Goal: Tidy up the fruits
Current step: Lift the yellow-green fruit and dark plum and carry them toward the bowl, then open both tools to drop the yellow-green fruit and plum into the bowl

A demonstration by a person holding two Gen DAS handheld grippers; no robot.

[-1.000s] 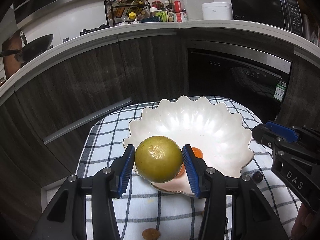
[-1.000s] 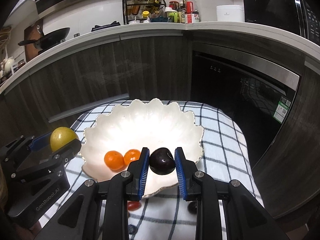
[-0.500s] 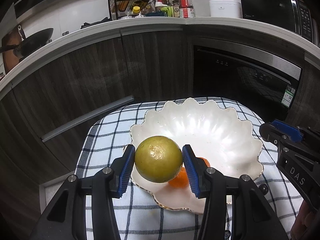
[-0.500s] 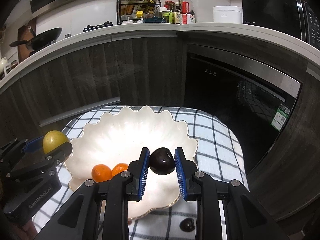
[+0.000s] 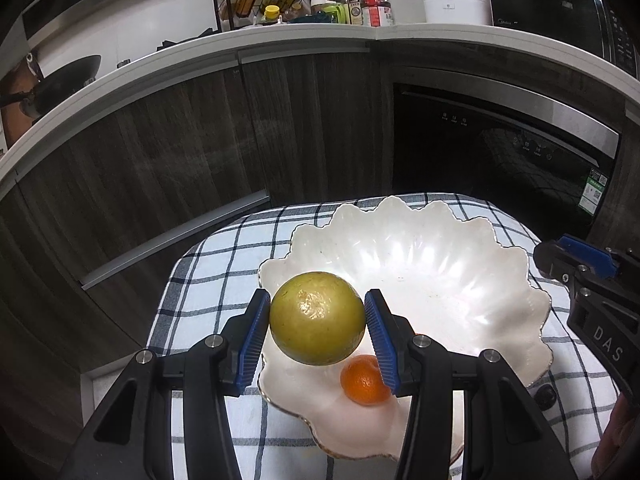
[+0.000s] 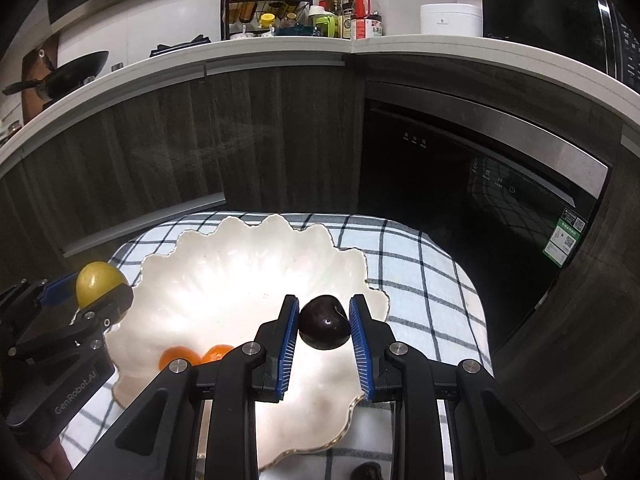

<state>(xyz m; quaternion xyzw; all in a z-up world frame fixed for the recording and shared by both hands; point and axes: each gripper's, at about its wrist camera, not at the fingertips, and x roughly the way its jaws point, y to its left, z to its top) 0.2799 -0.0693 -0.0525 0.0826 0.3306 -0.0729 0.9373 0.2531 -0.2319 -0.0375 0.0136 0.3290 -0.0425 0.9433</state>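
Left gripper (image 5: 318, 320) clamped on round yellow-green citrus fruit (image 5: 318, 317), held above near left rim of white scalloped shell-shaped bowl (image 5: 440, 256). Just below its right finger, inside bowl, small orange mandarin (image 5: 362, 380); a second one (image 6: 218, 353) seen beside it from the right wrist. Right gripper (image 6: 324, 322) clenched on dark purple round plum (image 6: 324, 322), over right part of bowl. Under everything, blue-and-white checked cloth (image 6: 420, 280).

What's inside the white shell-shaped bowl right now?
Two small oranges lie at the near edge of the white shell-shaped bowl, side by side; the rest of the visible basin is bare. The right gripper and its dark plum cover part of the near side, so that patch can't be checked.
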